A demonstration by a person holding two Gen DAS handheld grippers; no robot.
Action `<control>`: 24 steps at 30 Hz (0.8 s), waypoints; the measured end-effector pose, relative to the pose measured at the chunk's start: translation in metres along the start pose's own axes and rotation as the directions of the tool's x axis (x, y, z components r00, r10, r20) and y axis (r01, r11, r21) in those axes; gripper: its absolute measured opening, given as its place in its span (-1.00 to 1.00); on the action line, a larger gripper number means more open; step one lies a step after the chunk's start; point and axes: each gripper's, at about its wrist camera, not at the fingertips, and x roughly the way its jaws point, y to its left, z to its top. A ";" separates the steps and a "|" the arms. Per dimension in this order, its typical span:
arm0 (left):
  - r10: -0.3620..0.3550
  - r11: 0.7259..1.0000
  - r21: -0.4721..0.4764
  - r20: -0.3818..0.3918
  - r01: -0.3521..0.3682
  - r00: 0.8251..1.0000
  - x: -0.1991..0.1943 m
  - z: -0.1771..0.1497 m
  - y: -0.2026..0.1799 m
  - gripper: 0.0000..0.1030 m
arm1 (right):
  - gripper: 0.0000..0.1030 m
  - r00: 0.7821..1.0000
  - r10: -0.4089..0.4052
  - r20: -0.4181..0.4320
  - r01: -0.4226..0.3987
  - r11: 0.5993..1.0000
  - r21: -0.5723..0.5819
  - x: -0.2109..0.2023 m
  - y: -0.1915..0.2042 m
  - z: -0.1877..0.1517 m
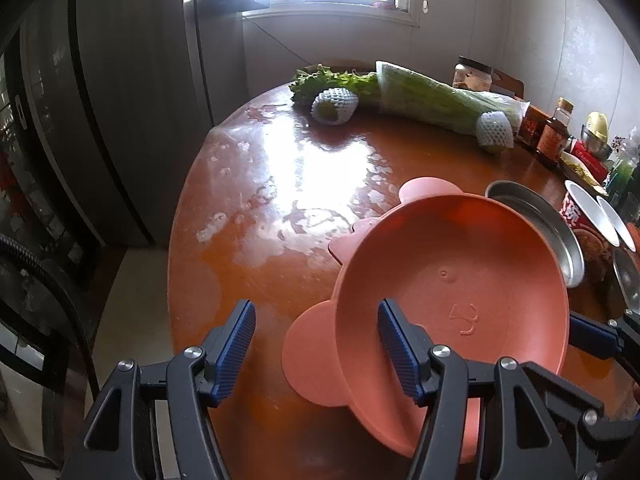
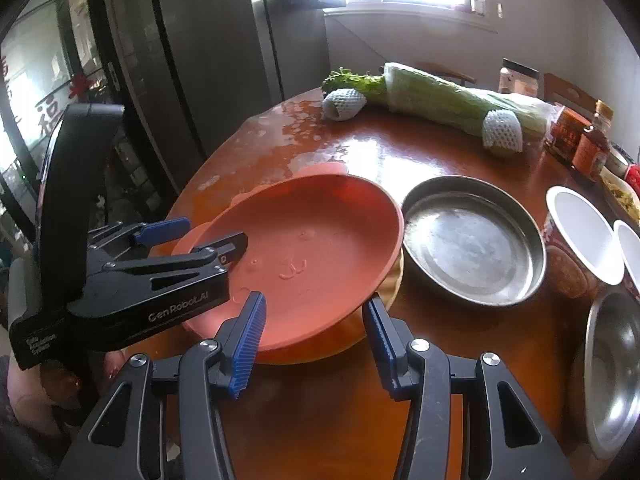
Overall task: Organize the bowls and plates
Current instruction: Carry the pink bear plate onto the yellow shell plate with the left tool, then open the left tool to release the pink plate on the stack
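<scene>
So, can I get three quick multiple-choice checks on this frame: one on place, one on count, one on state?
1. Where is the steel dish, seen from the right wrist?
A. On the pink plate
B. Right of the pink plate
C. Under the celery

2. How many foam-netted fruits are on the table?
A. Two
B. One
C. Four

3. The right hand-held gripper is:
A. Shut on the steel dish
B. Shut on a cup
C. Open

Answers:
1. B: the steel dish sits beside the pink plate.
2. A: foam-netted fruits lie by the celery.
3. C: the right hand-held gripper has its fingers apart.
</scene>
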 end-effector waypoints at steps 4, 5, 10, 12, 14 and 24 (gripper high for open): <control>0.006 1.000 -0.007 0.000 -0.006 1.000 0.004 0.005 0.007 0.25 | 0.04 1.000 0.008 0.003 -0.008 1.000 -0.002 0.005 0.005 0.004; 0.008 1.000 -0.008 0.001 -0.008 1.000 0.005 0.005 0.009 0.25 | 0.05 1.000 0.016 0.001 -0.016 1.000 0.001 0.006 0.006 0.005; 0.010 1.000 -0.011 -0.006 -0.010 1.000 0.008 0.009 0.017 0.25 | 0.06 1.000 0.025 0.008 -0.025 1.000 0.000 0.011 0.012 0.010; 0.011 1.000 -0.020 -0.006 -0.011 1.000 0.008 0.009 0.020 0.25 | 0.06 0.999 0.044 0.007 -0.044 0.999 0.022 0.013 0.011 0.012; 0.011 1.000 -0.025 -0.005 -0.011 1.000 0.008 0.008 0.020 0.25 | 0.06 0.999 0.037 0.009 -0.037 0.999 0.021 0.012 0.011 0.012; 0.010 0.999 -0.054 0.025 -0.009 1.000 -0.004 0.010 0.022 0.26 | 0.06 0.999 0.011 0.039 -0.012 0.999 0.034 -0.002 0.002 0.014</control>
